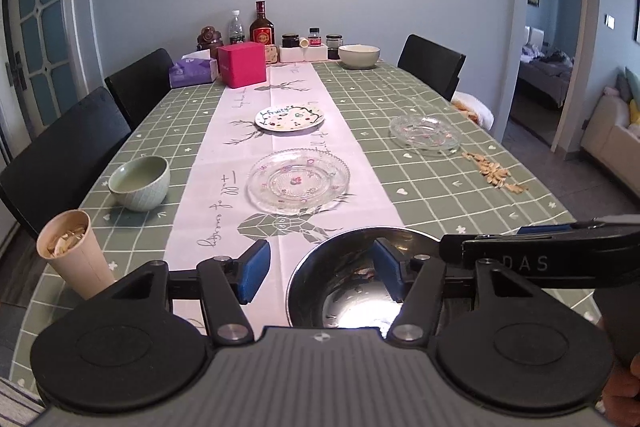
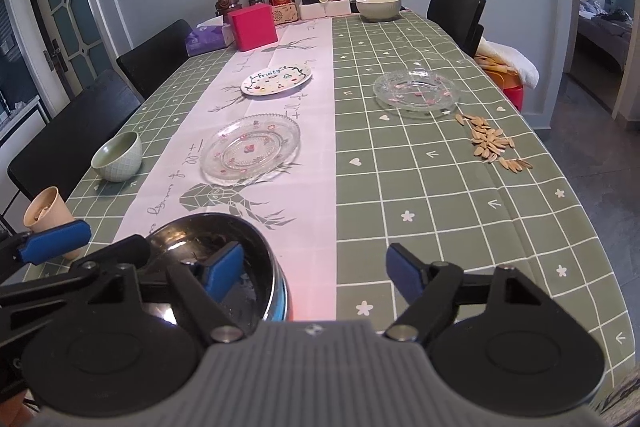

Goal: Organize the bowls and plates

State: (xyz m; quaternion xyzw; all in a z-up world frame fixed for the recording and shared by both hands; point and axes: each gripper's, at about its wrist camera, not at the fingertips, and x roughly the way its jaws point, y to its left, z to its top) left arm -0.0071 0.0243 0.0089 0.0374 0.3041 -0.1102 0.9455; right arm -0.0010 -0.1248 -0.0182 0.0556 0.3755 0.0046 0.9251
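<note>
A steel bowl (image 1: 352, 287) (image 2: 224, 259) stands at the table's near edge. My left gripper (image 1: 320, 273) is open, its jaws straddling the bowl's left rim, one pad inside. My right gripper (image 2: 312, 275) is open, its left pad (image 2: 222, 273) inside the bowl's right side. A clear glass plate (image 1: 298, 181) (image 2: 250, 149) lies on the white runner ahead. A white "Fruity" plate (image 1: 289, 117) (image 2: 276, 79) lies beyond it. A second glass plate (image 1: 425, 131) (image 2: 416, 93) is at the right. A green bowl (image 1: 140, 183) (image 2: 117, 157) sits left; a white bowl (image 1: 359, 55) (image 2: 378, 7) is at the far end.
A paper cup (image 1: 74, 253) (image 2: 46, 213) of shells stands near left. Seeds (image 1: 494, 173) (image 2: 490, 141) are scattered at the right. A pink box (image 1: 242, 64), tissue pack (image 1: 192, 69), bottles and jars (image 1: 262, 27) line the far end. Black chairs (image 1: 60, 147) flank the table.
</note>
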